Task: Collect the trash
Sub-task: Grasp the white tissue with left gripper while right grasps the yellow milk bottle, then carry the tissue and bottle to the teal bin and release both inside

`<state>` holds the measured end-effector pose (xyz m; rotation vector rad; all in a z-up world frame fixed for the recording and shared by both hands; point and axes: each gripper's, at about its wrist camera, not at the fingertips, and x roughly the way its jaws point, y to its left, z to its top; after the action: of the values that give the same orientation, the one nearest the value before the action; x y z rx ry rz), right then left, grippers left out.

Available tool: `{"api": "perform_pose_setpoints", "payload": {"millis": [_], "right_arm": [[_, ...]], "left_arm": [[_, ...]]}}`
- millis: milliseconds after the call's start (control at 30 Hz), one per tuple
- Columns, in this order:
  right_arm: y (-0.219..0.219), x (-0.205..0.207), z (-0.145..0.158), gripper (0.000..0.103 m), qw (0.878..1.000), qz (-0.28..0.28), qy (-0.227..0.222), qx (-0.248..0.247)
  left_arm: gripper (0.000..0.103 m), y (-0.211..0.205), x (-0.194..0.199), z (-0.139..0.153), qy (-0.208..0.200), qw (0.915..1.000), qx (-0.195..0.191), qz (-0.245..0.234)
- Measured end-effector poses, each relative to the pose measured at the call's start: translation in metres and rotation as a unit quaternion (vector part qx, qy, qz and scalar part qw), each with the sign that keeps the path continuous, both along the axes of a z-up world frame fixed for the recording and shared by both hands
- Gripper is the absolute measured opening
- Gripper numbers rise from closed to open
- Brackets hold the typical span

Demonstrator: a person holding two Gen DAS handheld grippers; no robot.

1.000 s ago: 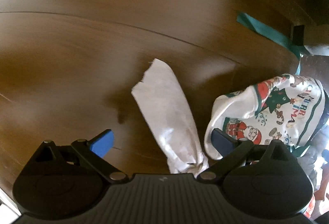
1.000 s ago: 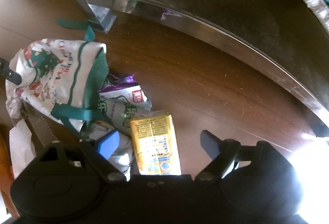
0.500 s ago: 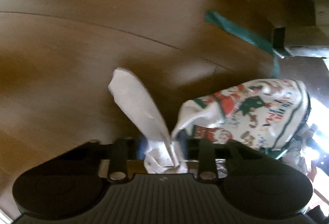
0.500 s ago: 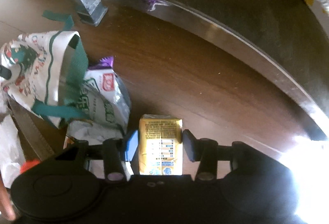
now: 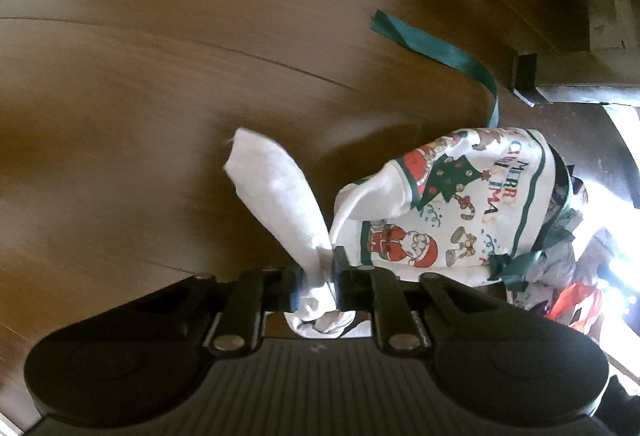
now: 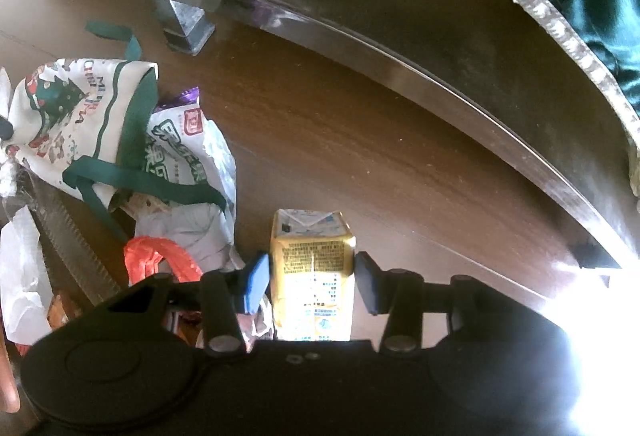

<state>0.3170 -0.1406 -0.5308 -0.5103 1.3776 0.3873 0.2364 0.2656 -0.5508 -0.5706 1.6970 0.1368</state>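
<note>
Yellow carton (right wrist view only)

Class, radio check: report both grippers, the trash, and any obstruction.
Left gripper shut on white paper scrap. Right gripper shut on yellow carton. Christmas bag beside it, wrappers spilling out. Nothing blocking.

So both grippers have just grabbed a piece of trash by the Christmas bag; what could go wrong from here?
The left gripper pinches only one end of the white paper; the rest trails free and could tear or snag on the Christmas bag. The right gripper holds the yellow carton by its sides; it may crush or slip. The bag lies slumped, so drops could miss.
</note>
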Motion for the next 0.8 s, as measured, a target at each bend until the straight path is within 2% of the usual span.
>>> {"api": "perform_pose_setpoints", "payload": {"millis": [67, 133, 167, 233, 333, 433, 567, 600, 633, 667, 733, 800], "right_arm": [[-0.001, 0.000, 0.002, 0.045, 1.000, 0.005, 0.002, 0.001], [-0.003, 0.000, 0.004, 0.045, 1.000, 0.010, 0.001, 0.002], [-0.003, 0.000, 0.004, 0.045, 1.000, 0.006, 0.000, 0.004], [-0.005, 0.002, 0.006, 0.045, 1.000, 0.003, -0.001, 0.005], [-0.006, 0.004, 0.007, 0.045, 1.000, 0.000, -0.003, 0.006], [-0.007, 0.006, 0.007, 0.045, 1.000, -0.005, -0.004, 0.005], [-0.008, 0.006, 0.007, 0.045, 1.000, -0.008, -0.006, 0.005], [-0.008, 0.006, 0.007, 0.045, 1.000, -0.007, -0.007, 0.005], [-0.007, 0.005, 0.006, 0.045, 1.000, -0.006, -0.007, 0.005], [-0.007, 0.005, 0.006, 0.045, 1.000, -0.003, -0.008, 0.006], [-0.007, 0.005, 0.006, 0.045, 1.000, 0.005, -0.009, 0.010], [-0.009, 0.005, 0.005, 0.045, 1.000, 0.017, -0.009, 0.013]], "left_arm": [[0.034, 0.006, -0.002, -0.001, -0.005, 0.9995, -0.014, 0.029], [0.063, 0.009, -0.011, -0.004, -0.014, 0.9983, -0.012, 0.056], [0.067, 0.015, -0.011, 0.000, -0.021, 0.9975, -0.004, 0.067], [0.068, 0.026, -0.009, 0.005, -0.033, 0.9962, 0.004, 0.080], [0.068, 0.034, -0.006, 0.001, -0.014, 0.9943, 0.034, 0.100], [0.068, 0.041, -0.005, -0.008, 0.000, 0.9900, 0.019, 0.140], [0.064, 0.022, 0.007, -0.019, 0.009, 0.9945, 0.033, 0.099], [0.054, 0.019, 0.009, -0.021, 0.016, 0.9949, 0.039, 0.092], [0.038, 0.018, 0.009, -0.024, 0.024, 0.9947, 0.039, 0.092], [0.032, 0.018, 0.009, -0.026, 0.028, 0.9941, 0.038, 0.097], [0.027, 0.019, 0.006, -0.025, 0.018, 0.9932, 0.044, 0.106], [0.020, 0.019, 0.002, -0.021, 0.013, 0.9937, 0.053, 0.097]]}}
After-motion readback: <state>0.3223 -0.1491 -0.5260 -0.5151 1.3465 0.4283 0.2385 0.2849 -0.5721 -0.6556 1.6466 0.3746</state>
